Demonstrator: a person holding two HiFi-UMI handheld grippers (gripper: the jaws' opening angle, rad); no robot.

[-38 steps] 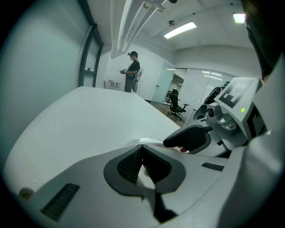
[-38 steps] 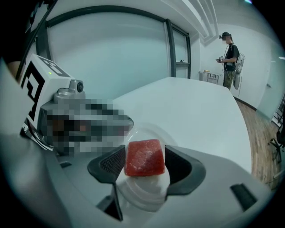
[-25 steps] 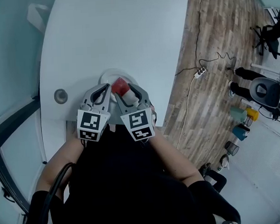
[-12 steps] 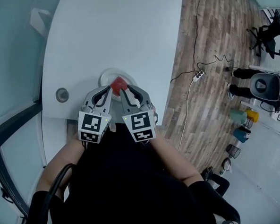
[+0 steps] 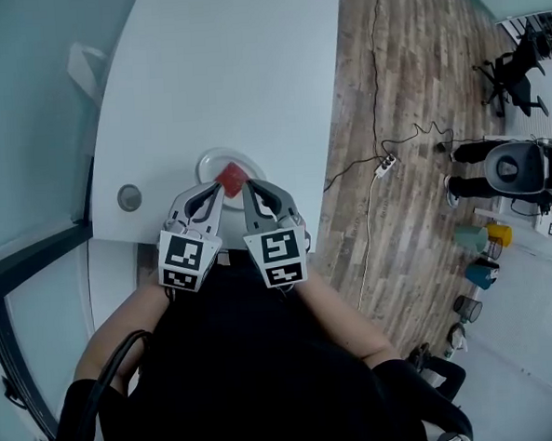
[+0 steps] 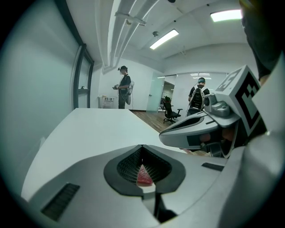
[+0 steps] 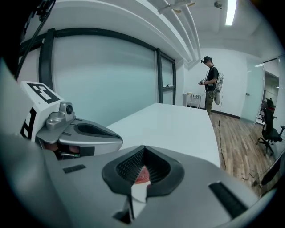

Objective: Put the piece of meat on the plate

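Task looks done: the red wedge-shaped piece of meat (image 5: 231, 178) sits on the round white plate (image 5: 207, 160) on the white desk (image 5: 229, 69). It lies just ahead of and between the 2 tips. The left hand-held gripper (image 5: 215, 185) and right hand-held gripper (image 5: 247, 185) are both clenched, empty and equally near.

Towards 12 o'clock of the round white plate (image 5: 207, 160), the broad white tabletop (image 5: 229, 69) gives wide, open room. At 9 o'clock a small grey round grommet (image 5: 130, 198) sits in the table near the plate, and the frosted glass wall (image 5: 28, 137) closes that side further out. At 3 o'clock the table edge is near, with wood-plank floor (image 5: 389, 87) beyond. At 6 o'clock the left gripper (image 5: 216, 183) and right gripper (image 5: 245, 185), both with jaws together, crowd the near rim. The red piece of meat (image 5: 231, 179) fills the plate's middle just ahead of them.
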